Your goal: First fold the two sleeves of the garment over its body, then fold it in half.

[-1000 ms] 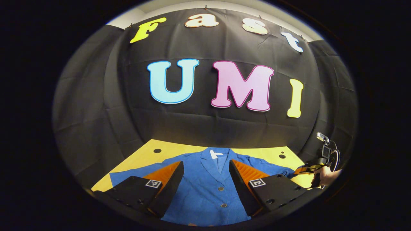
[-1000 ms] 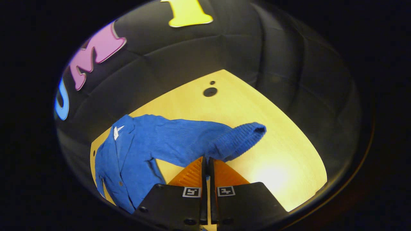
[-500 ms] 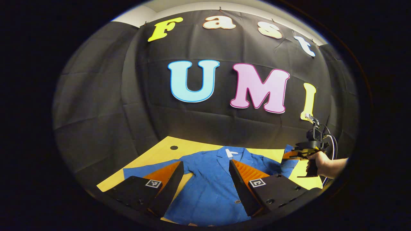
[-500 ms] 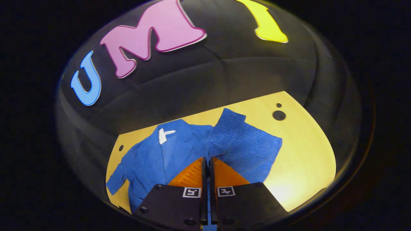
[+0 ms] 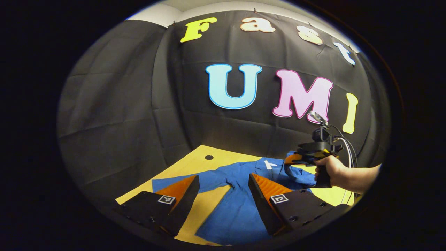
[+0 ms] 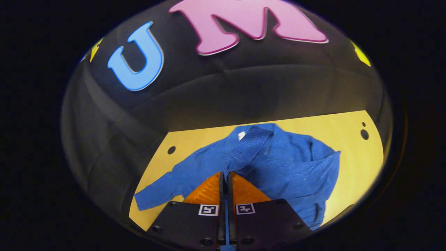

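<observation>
The right gripper [image 6: 224, 174] is pinching the cuffed end of 1 sleeve [image 6: 249, 148] of the blue corduroy button-front jacket [image 6: 292, 167], its 2 fingers pressed together on the cloth with a strip of blue showing between them. That sleeve is rising just ahead of the fingertips and draping across the jacket's chest, so fold 1 of 3 is, by my reading, under way but not laid down or released. The other sleeve [image 6: 167, 184] is lying flat and stretched out on the yellow wooden bench [image 6: 352, 153], off to the left of this gripper, untouched. Folding it, and then halving the body, are both remaining.

The left gripper [image 5: 223, 188] is hanging with its fingers wide apart and nothing between them, above the jacket's lower body [image 5: 233, 216], which is spreading just ahead of and below its fingertips. Farther ahead and to its right, a hand [image 5: 331, 170] is holding the right gripper over the collar area.

No containers are appearing anywhere on the bench.
</observation>
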